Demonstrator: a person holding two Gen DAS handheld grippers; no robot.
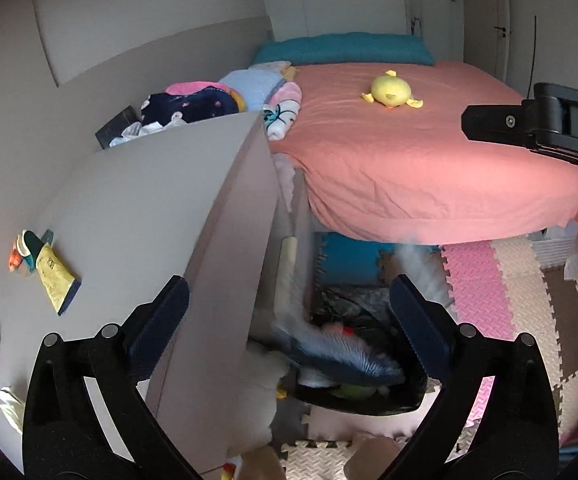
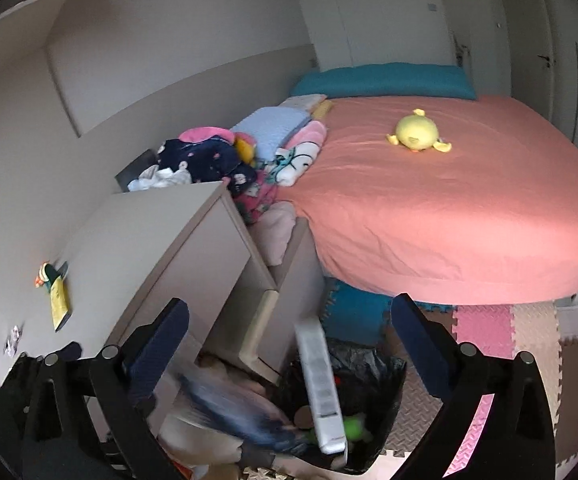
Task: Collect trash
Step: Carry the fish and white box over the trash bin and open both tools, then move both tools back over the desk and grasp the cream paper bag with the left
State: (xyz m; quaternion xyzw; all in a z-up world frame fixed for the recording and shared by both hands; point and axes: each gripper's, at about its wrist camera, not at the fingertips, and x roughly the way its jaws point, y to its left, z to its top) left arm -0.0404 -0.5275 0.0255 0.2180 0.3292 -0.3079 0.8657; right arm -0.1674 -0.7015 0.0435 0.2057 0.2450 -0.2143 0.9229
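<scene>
Glossy black plastic bin liner [image 2: 373,364]; cloth bedsheet [image 2: 449,208].

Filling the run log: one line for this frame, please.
left gripper: open, empty | right gripper: open, empty | bin: black-lined, on floor under both, holds trash | blurred white item: over bin

Yellow plush duck [image 1: 391,91], pink bed [image 1: 429,152], teal pillow [image 1: 345,49]

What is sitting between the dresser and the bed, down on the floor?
A black trash bin full of rubbish stands there on the foam mats, clearest in the right wrist view. Behind it, an open drawer fills the gap.
</scene>
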